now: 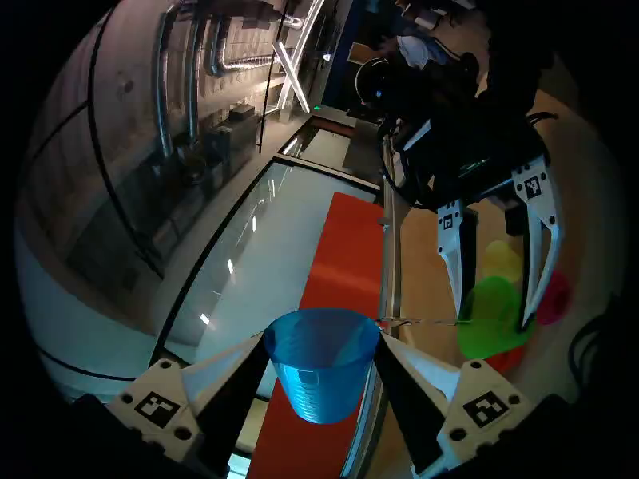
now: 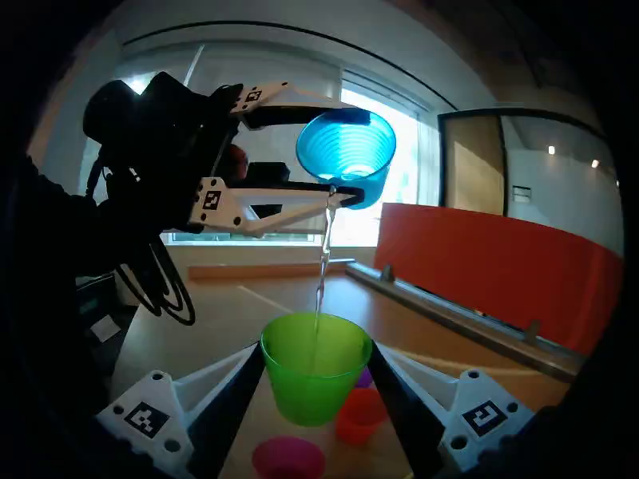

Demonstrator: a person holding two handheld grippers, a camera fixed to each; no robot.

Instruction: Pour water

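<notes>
My left gripper (image 1: pixel 321 359) is shut on a blue ribbed plastic cup (image 1: pixel 321 369), turned on its side. In the right gripper view that blue cup (image 2: pixel 346 152) hangs high, mouth facing the camera, between the left gripper's fingers (image 2: pixel 283 120). A thin stream of water (image 2: pixel 323 255) falls from its rim into a green cup (image 2: pixel 315 375). My right gripper (image 2: pixel 315 359) is shut on the green cup and holds it upright. In the left gripper view the green cup (image 1: pixel 494 315) sits between the right gripper's white fingers (image 1: pixel 457 255), and the water stream (image 1: pixel 419 322) runs across toward it.
On the wooden table (image 2: pixel 232 311) under the green cup stand an orange cup (image 2: pixel 359 415), a magenta cup (image 2: pixel 287 459) and a purple one (image 2: pixel 364 378). A red partition (image 2: pixel 495 263) on a metal rail (image 2: pixel 447 315) borders the table. Windows lie beyond. Yellow (image 1: pixel 503 259) and pink (image 1: pixel 555 297) cups are nearby.
</notes>
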